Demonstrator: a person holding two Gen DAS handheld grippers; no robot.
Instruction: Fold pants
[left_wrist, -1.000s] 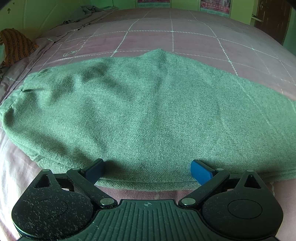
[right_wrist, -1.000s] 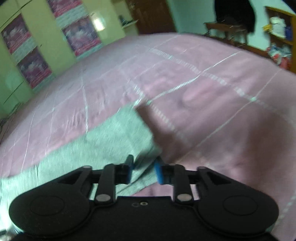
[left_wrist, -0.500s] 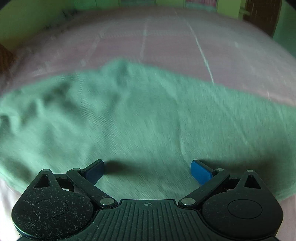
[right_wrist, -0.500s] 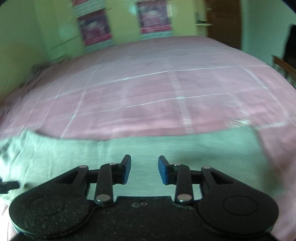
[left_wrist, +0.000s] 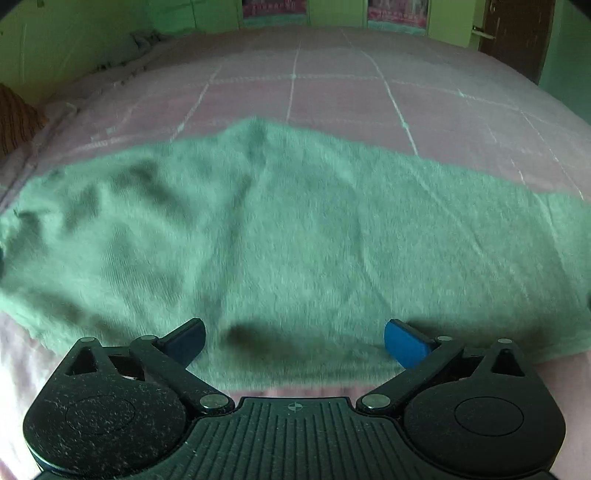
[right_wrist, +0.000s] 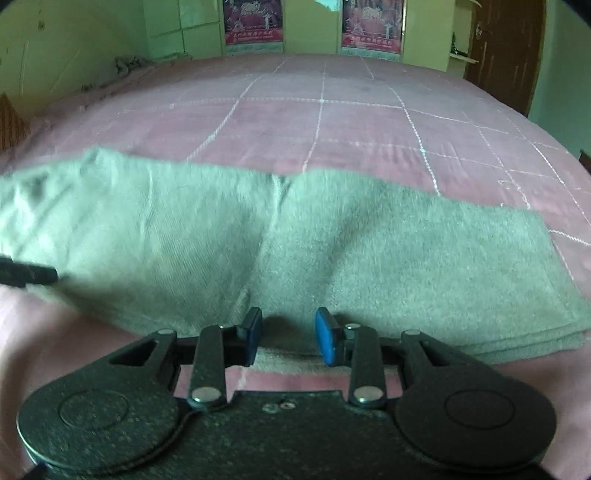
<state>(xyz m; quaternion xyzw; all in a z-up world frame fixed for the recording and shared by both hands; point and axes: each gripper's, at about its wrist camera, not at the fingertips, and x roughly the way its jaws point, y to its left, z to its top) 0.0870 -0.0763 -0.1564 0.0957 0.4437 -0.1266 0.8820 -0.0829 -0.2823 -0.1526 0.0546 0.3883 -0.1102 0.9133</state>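
Note:
Green pants (left_wrist: 295, 229) lie folded into a long band across the pink checked bed (left_wrist: 332, 85). My left gripper (left_wrist: 295, 341) hovers over their near edge, open wide, with nothing between its blue pads. In the right wrist view the pants (right_wrist: 332, 251) show stacked layers at their right end. There my right gripper (right_wrist: 290, 334) stands over the near edge. Its fingers are a narrow gap apart, and cloth lies below them, not pinched. A black tip (right_wrist: 26, 275) at the left edge looks like the other gripper.
The bed (right_wrist: 332, 122) stretches far beyond the pants. A brown patterned cloth (left_wrist: 14, 118) sits at its left side, and a crumpled cloth (right_wrist: 127, 64) lies near the far left corner. A dark door (right_wrist: 506, 48) and posters are on the green walls.
My right gripper swung left from the pants' right end and rolled level; it now faces their long side. My left gripper shifted slightly along the near edge and stayed open.

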